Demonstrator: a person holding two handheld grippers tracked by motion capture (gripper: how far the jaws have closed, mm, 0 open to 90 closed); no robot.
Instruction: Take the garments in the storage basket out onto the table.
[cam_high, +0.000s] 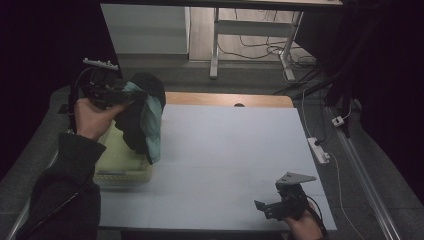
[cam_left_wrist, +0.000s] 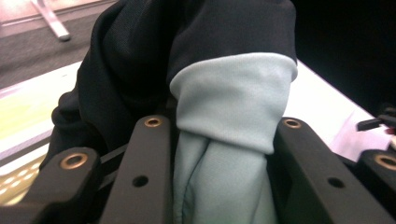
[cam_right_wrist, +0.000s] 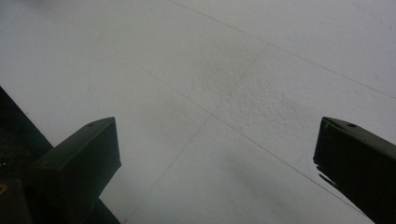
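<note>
A black and pale teal garment (cam_high: 145, 115) hangs over the table's left side, above a pale yellow bin (cam_high: 120, 165). My left gripper (cam_high: 131, 95) is shut on its top, held up by a hand (cam_high: 92, 117) in a dark sleeve. In the left gripper view the teal fabric (cam_left_wrist: 224, 140) is bunched between the two black jaws, with black cloth (cam_left_wrist: 140, 60) behind it. At the table's near right corner my right gripper (cam_high: 265, 207) rests low and open. Its jaws stand wide apart over bare white tabletop (cam_right_wrist: 210, 93) in the right gripper view, nothing between them.
The white table (cam_high: 225, 150) has a wooden strip along its far edge. Beyond it stand a desk frame (cam_high: 215, 45) and a cabinet (cam_high: 145, 30). A power strip (cam_high: 318, 150) and cables lie on the floor at right.
</note>
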